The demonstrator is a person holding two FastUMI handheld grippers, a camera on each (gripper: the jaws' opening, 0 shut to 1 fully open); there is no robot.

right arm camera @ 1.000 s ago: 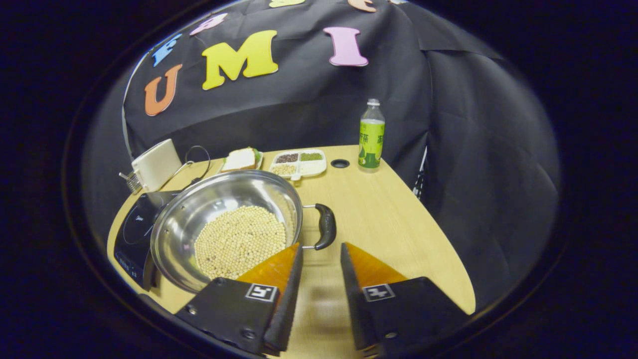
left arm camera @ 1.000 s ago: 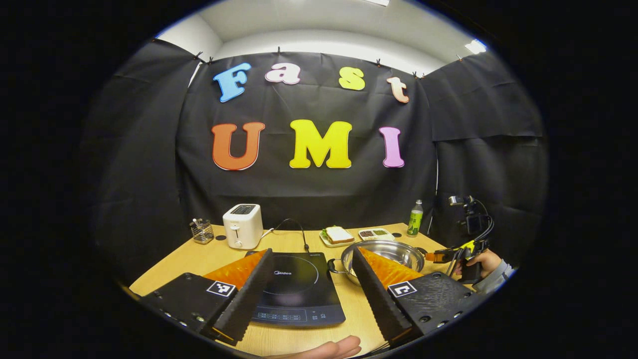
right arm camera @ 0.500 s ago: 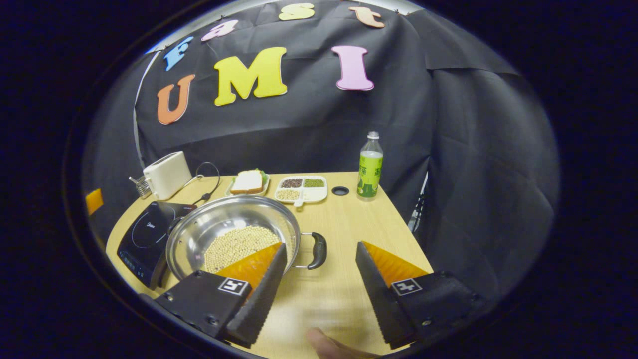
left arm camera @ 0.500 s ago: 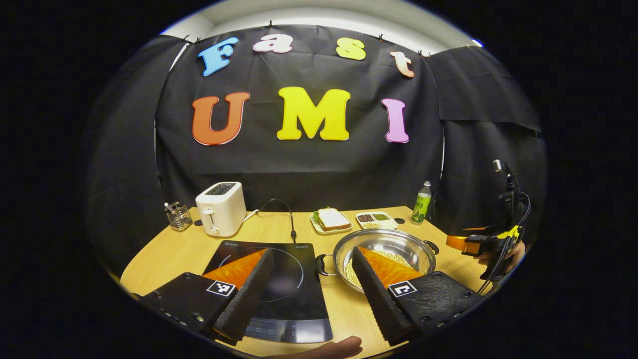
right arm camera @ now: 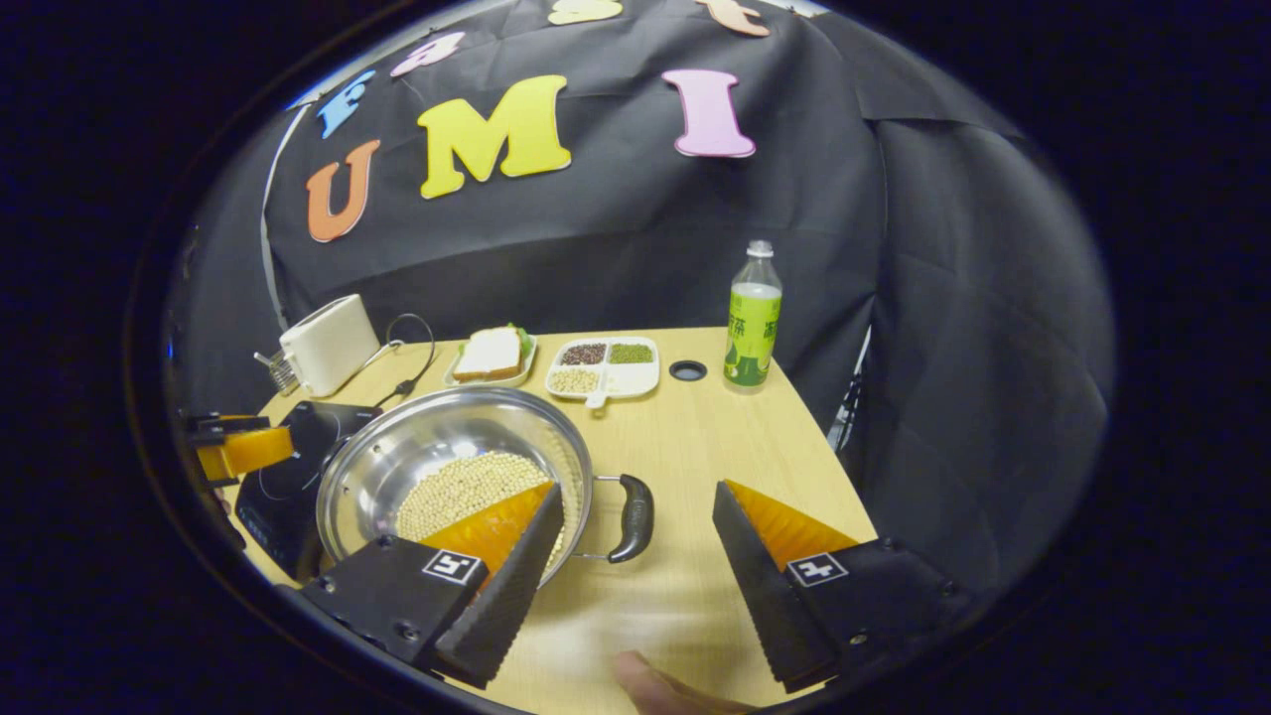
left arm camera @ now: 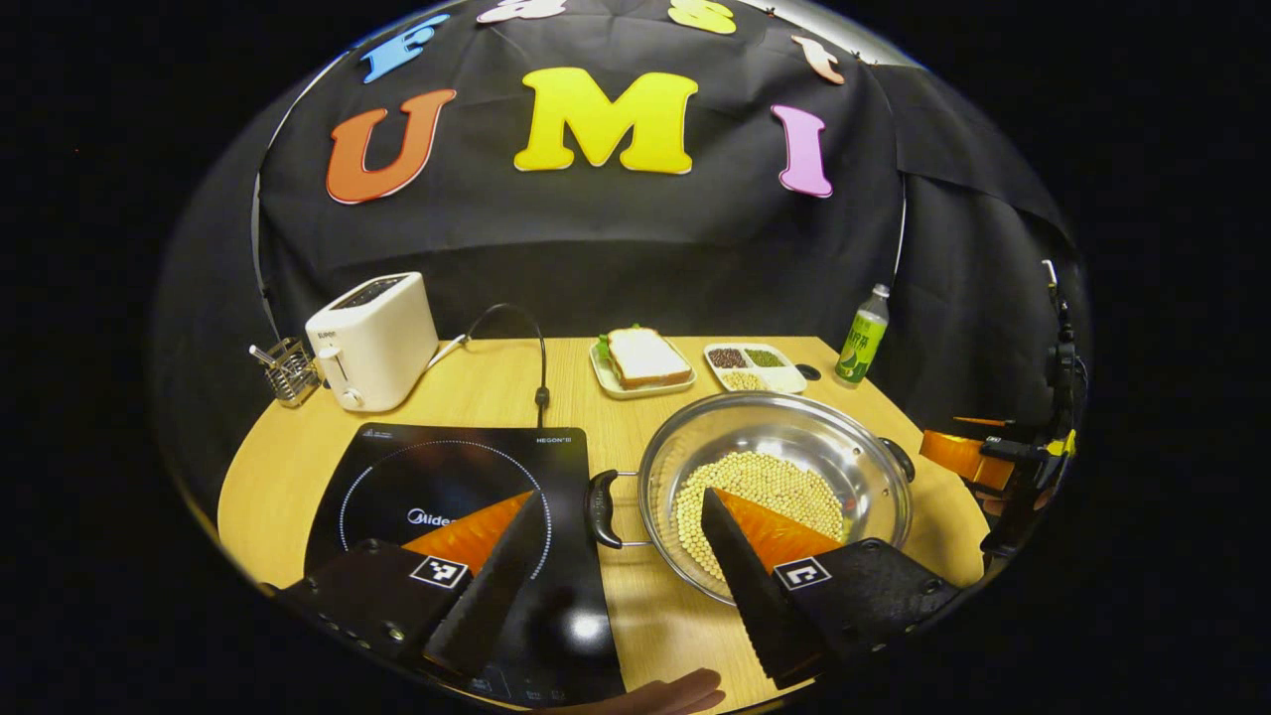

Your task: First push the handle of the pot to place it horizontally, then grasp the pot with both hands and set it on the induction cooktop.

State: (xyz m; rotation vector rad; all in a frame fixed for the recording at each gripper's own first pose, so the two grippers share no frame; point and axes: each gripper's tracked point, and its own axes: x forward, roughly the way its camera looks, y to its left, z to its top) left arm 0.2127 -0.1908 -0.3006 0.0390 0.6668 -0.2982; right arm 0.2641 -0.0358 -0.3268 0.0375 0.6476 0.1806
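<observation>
A steel pot (left arm camera: 794,427) with pale beans in it stands on the wooden table, right of the black induction cooktop (left arm camera: 437,477). Its two black handles point left (left arm camera: 600,508) and right (left arm camera: 900,459). My left gripper (left arm camera: 621,501) is open, and the left handle lies between its fingertips. In the right gripper view the pot (right arm camera: 437,437) is at the lower left and its near handle (right arm camera: 634,516) sits between the open fingers of my right gripper (right arm camera: 637,494). The left gripper (right arm camera: 238,447) appears beyond the pot, over the cooktop (right arm camera: 288,467).
At the back of the table (left arm camera: 496,382) stand a white toaster (left arm camera: 369,340), a wire utensil holder (left arm camera: 288,369), a sandwich plate (left arm camera: 640,359), a divided tray of beans (left arm camera: 755,362) and a green bottle (left arm camera: 864,348). A black cable (left arm camera: 541,348) runs to the cooktop.
The left gripper has tipped down and come closer, bringing the pot's left handle between its fingers. The right gripper has opened wider around the right handle. The pot stays put.
</observation>
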